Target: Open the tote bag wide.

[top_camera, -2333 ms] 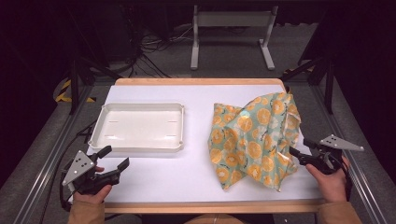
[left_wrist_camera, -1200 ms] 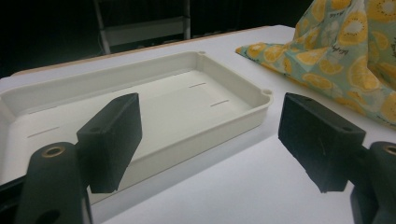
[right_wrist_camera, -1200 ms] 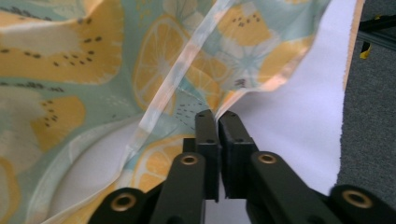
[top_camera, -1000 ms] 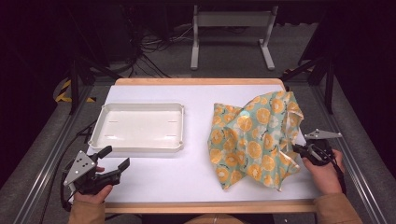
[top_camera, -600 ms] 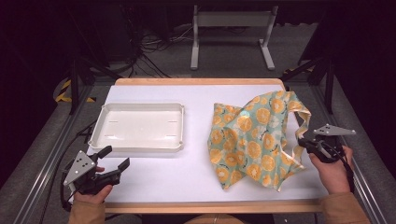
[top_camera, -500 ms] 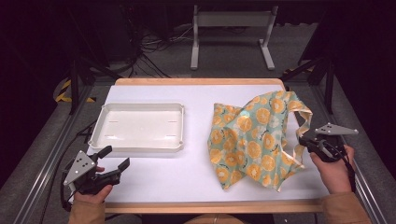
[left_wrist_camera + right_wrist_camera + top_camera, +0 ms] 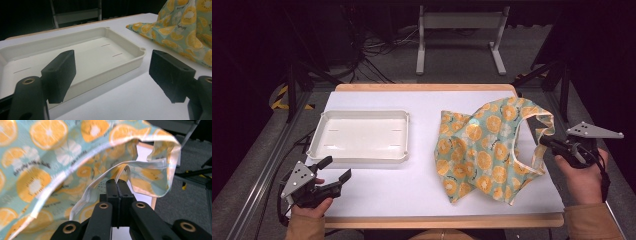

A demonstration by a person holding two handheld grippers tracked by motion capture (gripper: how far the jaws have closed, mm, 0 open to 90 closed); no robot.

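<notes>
One step looks done: the right tool (image 7: 546,142), jaws pressed together on the orange-print tote bag's (image 7: 482,152) handle, lifts that edge off the desk (image 7: 387,185); the left tool (image 7: 334,172) gapes empty beside the white tray (image 7: 319,142); bagging or folding remains.

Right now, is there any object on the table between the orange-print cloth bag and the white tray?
Nothing visible stands between them. The right claw is shut on an edge of the cloth bag, and bare white table separates the bag from the empty tray. The open left claw sits nearer the person, off that path.
</notes>
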